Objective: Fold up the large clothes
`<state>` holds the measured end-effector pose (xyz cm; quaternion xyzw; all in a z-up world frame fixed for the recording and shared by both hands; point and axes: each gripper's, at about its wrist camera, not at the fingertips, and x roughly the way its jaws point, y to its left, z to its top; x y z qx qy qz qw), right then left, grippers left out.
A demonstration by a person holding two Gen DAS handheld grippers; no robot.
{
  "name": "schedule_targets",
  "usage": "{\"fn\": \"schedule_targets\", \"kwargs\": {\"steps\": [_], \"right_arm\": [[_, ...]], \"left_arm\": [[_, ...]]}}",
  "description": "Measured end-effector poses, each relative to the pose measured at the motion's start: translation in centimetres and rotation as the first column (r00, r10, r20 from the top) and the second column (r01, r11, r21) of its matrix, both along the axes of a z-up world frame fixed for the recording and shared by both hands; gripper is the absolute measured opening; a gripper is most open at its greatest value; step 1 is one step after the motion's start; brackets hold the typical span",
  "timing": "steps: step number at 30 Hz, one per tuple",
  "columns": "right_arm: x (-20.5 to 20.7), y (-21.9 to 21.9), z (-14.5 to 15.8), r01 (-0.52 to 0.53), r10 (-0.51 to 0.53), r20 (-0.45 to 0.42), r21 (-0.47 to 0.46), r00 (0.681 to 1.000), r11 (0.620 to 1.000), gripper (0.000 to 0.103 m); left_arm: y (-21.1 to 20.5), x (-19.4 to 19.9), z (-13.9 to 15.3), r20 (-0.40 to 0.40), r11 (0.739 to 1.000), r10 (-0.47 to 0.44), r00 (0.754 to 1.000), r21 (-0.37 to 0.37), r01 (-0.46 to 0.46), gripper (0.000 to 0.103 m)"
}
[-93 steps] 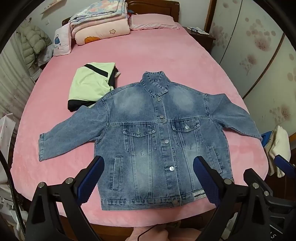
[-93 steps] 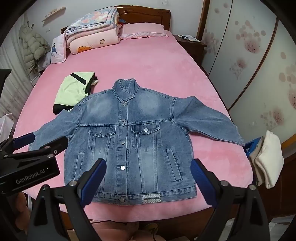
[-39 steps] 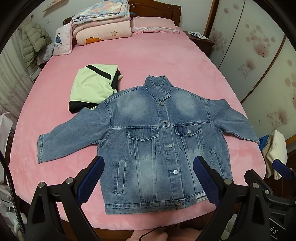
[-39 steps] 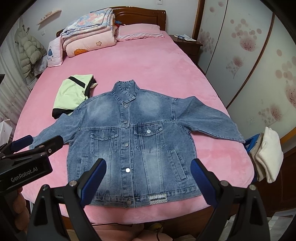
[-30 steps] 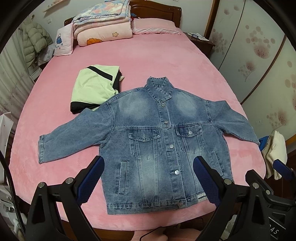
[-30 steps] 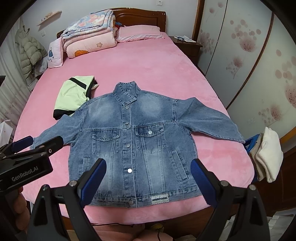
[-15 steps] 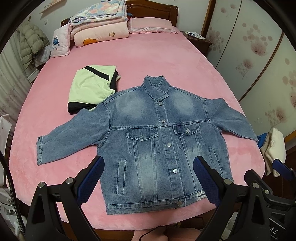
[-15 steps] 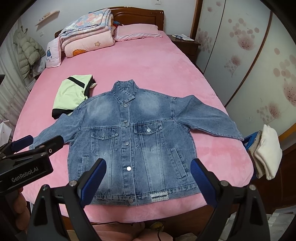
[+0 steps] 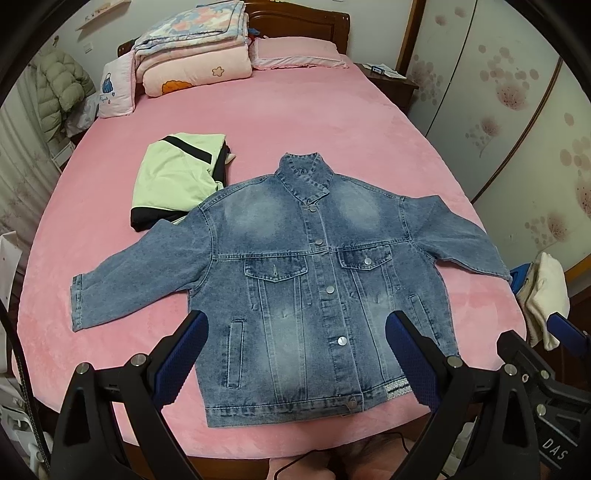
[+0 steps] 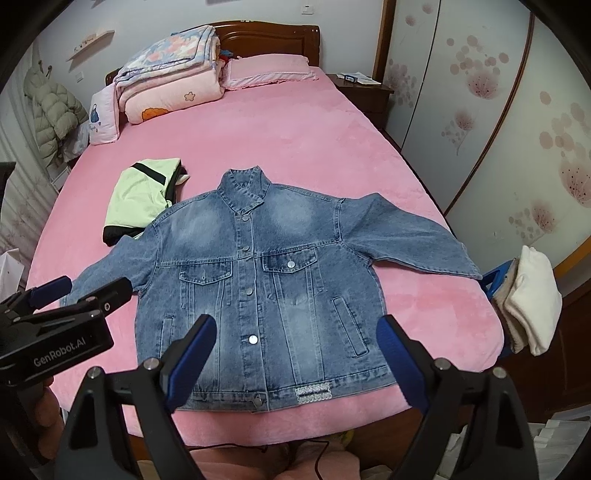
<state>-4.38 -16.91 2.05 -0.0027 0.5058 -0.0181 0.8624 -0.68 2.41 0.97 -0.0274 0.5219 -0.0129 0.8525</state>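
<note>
Left wrist view had barely changed from half a second before: the denim jacket (image 9: pixel 310 288) lay in the same spread pose on the pink bed (image 9: pixel 332 122), shifted only slightly in the picture, and neither gripper had touched it. The left gripper (image 9: pixel 295 354) hung above the hem with its blue pads (image 9: pixel 181 354) wide apart and nothing between them. In the right wrist view the right gripper (image 10: pixel 295 354) was likewise spread open and empty over the lower front of the jacket (image 10: pixel 266 291), as it had been earlier, with the left gripper's black body (image 10: pixel 59 332) low at the left edge.

The jacket lay face up near the foot of the bed, its long axis running from hem to collar — the hem toward the cameras at the bed's near edge, the stand-up collar (image 9: pixel 303 177) pointing toward the headboard (image 9: pixel 295 22). Both sleeves stretched outward and slightly down, one cuff (image 9: pixel 77 302) at the left, the other reaching the right edge of the mattress.

It was faded blue denim, buttoned down the front with metal snaps, with two flapped chest pockets, two slanted side pockets and a small pale patch (image 10: pixel 312 393) on the hem. Paler washed areas showed across the shoulders and lower panels.

A folded pale-green garment (image 9: pixel 177 181) with black trim lay just beside the left shoulder, its edge tucked under the sleeve. Stacked quilts (image 10: pixel 170 92) and a pink pillow (image 10: pixel 266 70) sat at the head — a cream cloth (image 10: pixel 532 302) hung off the right.
</note>
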Motion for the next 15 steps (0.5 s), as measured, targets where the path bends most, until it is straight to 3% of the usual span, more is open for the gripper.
{"fn": "schedule_targets", "kwargs": {"steps": [15], "right_arm": [[3.3, -6.5, -0.4, -0.057, 0.056, 0.023, 0.072, 0.998, 0.996, 0.089]], "left_arm": [[-5.5, 1.8, 1.5, 0.053, 0.991, 0.109, 0.993, 0.071, -0.113, 0.096]]}}
